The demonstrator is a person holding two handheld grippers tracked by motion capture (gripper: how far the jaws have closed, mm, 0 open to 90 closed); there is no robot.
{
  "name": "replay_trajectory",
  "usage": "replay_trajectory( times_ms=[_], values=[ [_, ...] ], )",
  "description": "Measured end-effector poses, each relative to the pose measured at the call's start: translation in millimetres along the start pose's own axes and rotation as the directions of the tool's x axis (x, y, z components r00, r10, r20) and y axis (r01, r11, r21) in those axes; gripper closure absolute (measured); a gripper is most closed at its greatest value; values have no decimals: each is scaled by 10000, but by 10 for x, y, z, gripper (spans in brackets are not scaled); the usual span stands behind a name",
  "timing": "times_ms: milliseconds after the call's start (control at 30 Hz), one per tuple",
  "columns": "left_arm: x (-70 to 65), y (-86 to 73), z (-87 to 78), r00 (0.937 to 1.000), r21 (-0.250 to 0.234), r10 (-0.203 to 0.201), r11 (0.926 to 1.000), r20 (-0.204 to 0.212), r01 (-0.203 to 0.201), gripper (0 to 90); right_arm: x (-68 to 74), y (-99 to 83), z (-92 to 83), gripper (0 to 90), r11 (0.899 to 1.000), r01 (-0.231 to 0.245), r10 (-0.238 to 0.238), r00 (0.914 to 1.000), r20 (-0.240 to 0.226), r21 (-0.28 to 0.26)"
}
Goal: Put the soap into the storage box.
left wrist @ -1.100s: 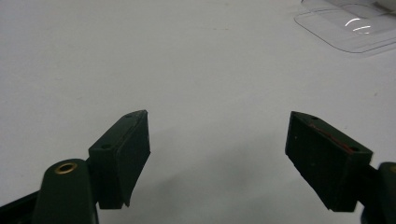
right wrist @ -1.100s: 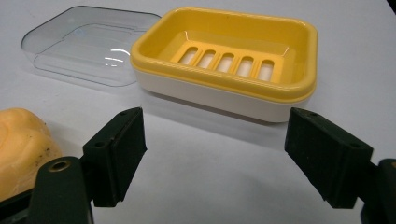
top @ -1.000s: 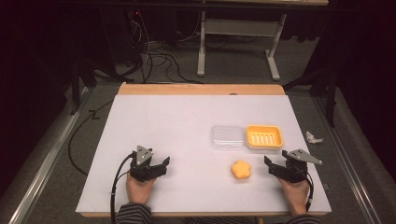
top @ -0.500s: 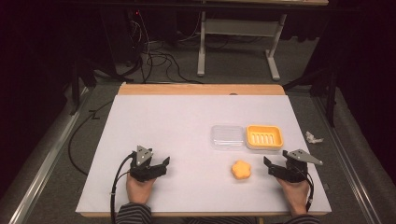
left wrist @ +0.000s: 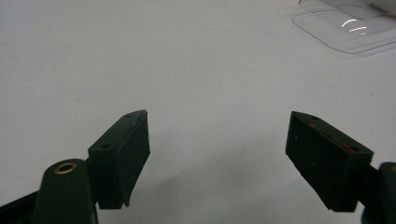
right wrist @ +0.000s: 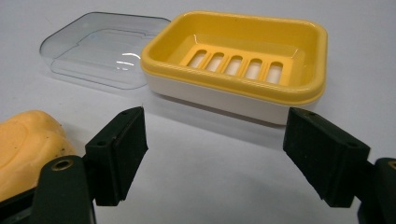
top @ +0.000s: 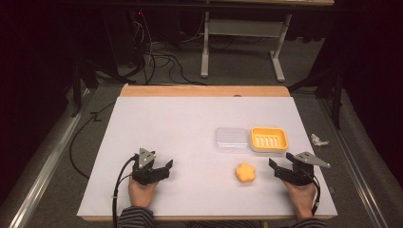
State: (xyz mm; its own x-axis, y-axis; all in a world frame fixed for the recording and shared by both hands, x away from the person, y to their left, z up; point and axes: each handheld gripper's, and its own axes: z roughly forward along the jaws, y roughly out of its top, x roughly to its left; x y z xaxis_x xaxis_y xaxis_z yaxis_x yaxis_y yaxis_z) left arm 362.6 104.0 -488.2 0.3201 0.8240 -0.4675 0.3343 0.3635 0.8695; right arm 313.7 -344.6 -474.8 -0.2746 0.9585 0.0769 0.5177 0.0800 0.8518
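Near the desk's (top: pixel 190 123) front edge my left tongs (top: pixel 164 167) sit spread and empty. My right tongs (top: pixel 274 167), just closing a little, gape on nothing beside the soap (top: pixel 245 173). Beyond, toward the right edge, lid (top: pixel 231 138) and dish (top: pixel 269 139) touch.

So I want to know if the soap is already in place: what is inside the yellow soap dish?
Nothing lies in the yellow soap dish: its slotted drain insert is bare. The orange soap sits on the table, apart from it. What is under the insert is hidden.
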Motion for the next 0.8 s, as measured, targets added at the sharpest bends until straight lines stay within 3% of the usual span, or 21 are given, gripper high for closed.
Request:
replay_trajectory(
  times_ms=[533,800],
  values=[
    [1,1,0,10000,-27,5,10000,-36,-5,219,4,58,-67,97,9989,-469,465,9972,-591,-69],
    [1,0,1,10000,-19,3,10000,-34,-3,218,41,70,-142,140,9988,-375,394,9975,-595,325]
  ],
)
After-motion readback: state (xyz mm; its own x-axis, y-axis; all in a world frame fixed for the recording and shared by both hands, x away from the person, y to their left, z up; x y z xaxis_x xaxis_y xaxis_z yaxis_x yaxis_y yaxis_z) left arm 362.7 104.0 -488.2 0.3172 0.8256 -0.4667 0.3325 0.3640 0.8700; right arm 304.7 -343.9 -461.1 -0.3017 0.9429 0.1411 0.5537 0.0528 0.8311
